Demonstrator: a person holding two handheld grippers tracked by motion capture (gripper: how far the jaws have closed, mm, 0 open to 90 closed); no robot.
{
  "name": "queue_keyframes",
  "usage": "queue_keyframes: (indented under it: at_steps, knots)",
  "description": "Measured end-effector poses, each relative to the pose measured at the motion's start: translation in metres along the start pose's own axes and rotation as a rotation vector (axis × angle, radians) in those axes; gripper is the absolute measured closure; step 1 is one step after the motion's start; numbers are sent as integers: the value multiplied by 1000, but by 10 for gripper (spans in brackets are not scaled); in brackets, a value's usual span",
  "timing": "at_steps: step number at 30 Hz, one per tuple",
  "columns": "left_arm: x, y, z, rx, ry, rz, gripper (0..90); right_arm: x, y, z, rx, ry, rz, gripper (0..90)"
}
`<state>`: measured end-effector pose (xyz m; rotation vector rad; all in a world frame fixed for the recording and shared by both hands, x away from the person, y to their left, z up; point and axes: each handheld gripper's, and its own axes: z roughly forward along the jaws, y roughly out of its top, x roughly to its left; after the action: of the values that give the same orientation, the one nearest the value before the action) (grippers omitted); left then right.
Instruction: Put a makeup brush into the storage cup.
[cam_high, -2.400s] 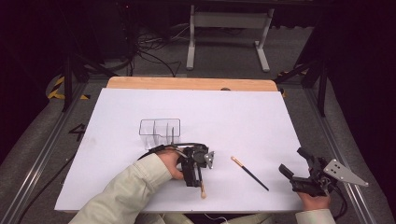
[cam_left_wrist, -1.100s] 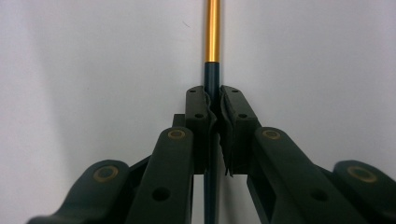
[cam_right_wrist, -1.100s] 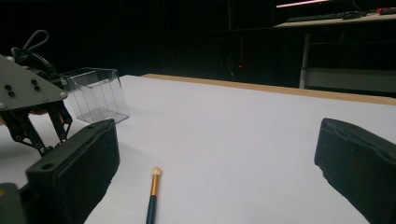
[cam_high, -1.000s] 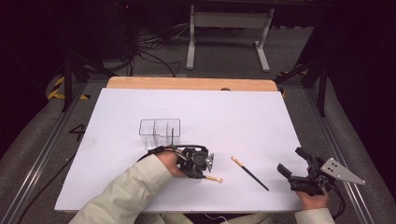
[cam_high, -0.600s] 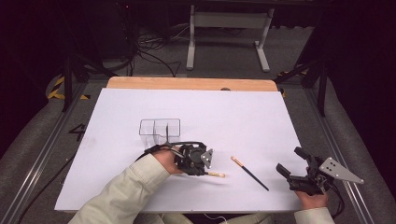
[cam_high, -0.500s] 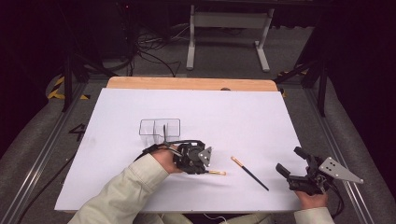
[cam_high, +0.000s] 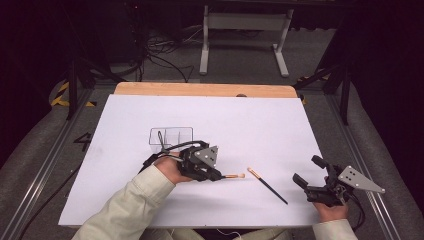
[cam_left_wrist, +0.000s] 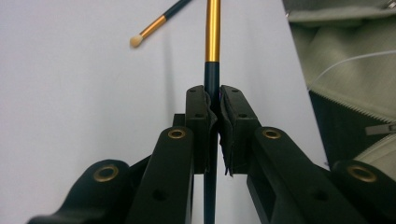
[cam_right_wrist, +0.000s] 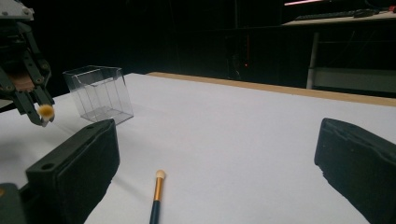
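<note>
Left gripper (cam_high: 216, 176), black with a grey three-cornered plate on top, is clamped on one slim makeup brush with a dark blue handle, gold ferrule and pale tuft (cam_high: 234, 176); in the left gripper view the two pads (cam_left_wrist: 200, 122) pinch the dark handle (cam_left_wrist: 211, 81) squarely, and the gold ferrule runs straight ahead out of the jaws. From the high view the brush points level toward the right, its tuft held over the sheet near the table's front middle.

One large white sheet covering the table (cam_high: 250, 125) carries everything, with a strip of bare wood showing along the far edge. One clear plastic box with inner dividers (cam_high: 171, 136) stands upright on it just beyond the left hand, and a single dark stick leans inside it. A second brush of the same kind (cam_high: 267, 185) lies flat on the sheet between the two grippers, tuft toward the middle.

Right gripper (cam_high: 308, 172) rests at the table's right front corner with its jaws spread wide and nothing between them; the lying brush (cam_right_wrist: 156, 198) is just ahead of its jaws.
</note>
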<state>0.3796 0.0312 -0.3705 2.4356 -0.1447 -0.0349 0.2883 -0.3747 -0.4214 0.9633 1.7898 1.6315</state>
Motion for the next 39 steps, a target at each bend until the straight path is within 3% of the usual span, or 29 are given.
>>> queue_keyframes:
  at_steps: [2,3,4,9,15,16,17,22,28,34,39]
  knots:
    - [0,-3,-6,-42,1,-12,824,0,0,2,0,4,-2,7]
    - [0,-5,-12,-88,7,-19,824,0,1,3,-1,6,-8,7]
    - [0,-5,-12,-88,7,-19,824,0,1,4,-1,9,-9,7]
    - [-3,-10,-25,-196,20,-33,824,0,2,8,-3,19,-14,7]
    - [-5,-17,-38,-296,59,-54,824,0,2,14,3,34,-12,7]
    - [-5,-20,-43,-340,73,-72,824,0,2,16,3,37,-14,7]
    - [-5,-20,-43,-340,73,-72,824,0,3,16,4,38,-13,7]
    - [-6,-31,-57,-461,124,-112,824,0,3,19,5,47,-14,7]
    - [-6,-38,-66,-533,165,-131,824,0,3,22,11,52,-17,7]
    - [-3,-49,-76,-647,191,-173,824,0,3,23,12,52,-14,7]
    - [-1,-55,-79,-688,228,-197,824,0,2,23,14,52,-14,7]
